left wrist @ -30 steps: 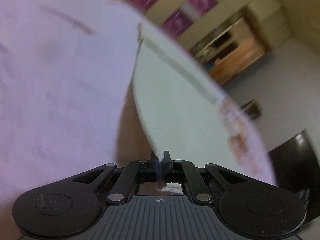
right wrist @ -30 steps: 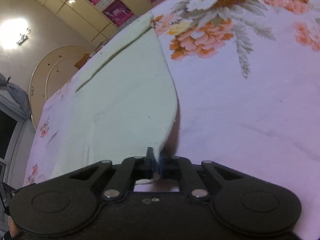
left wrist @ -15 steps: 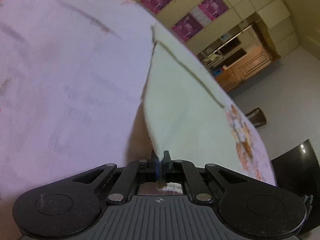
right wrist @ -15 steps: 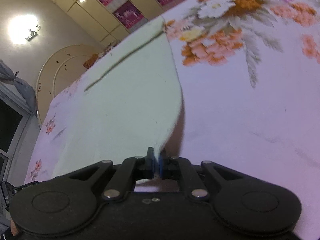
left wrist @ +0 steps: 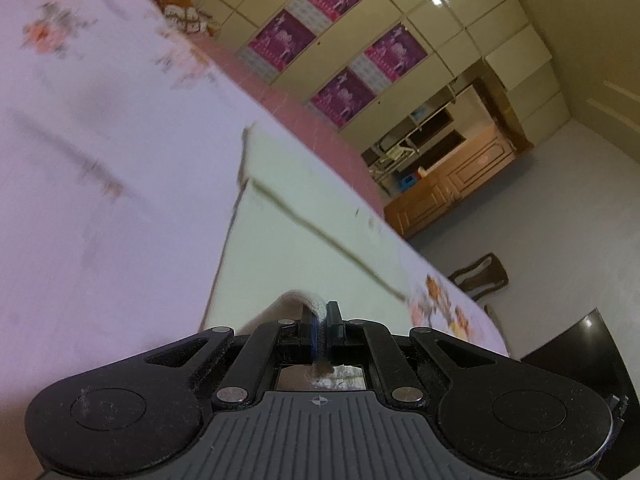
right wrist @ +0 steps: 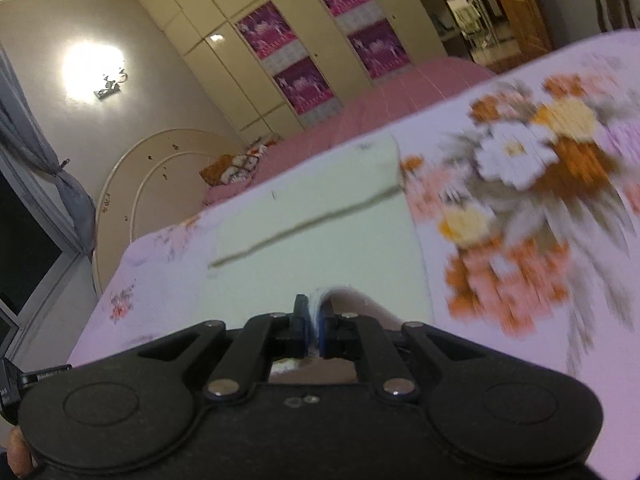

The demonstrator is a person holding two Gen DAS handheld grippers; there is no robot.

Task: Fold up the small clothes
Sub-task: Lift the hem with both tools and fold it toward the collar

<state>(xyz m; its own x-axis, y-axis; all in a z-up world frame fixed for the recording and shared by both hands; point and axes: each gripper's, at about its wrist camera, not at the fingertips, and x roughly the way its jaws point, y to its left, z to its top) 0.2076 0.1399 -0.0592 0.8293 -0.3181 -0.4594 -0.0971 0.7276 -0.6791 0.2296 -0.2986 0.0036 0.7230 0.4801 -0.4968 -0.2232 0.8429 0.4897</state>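
I have the left hand-held gripper (left wrist: 319,322) pinched tight on a near corner of the pale green cloth (left wrist: 296,248), and the right hand-held gripper (right wrist: 313,320) clamped on the other near corner. The cloth lies spread on the floral bedsheet (right wrist: 520,208), its near edge curling up at my fingers, its far part folded over flat.

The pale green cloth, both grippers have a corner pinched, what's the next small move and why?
Probably carry both corners forward toward the far hem and lower them there. The left gripper and right gripper are each shut on a near corner of the pale green cloth, whose edge curls over, while the rest lies flat on the floral bedsheet.
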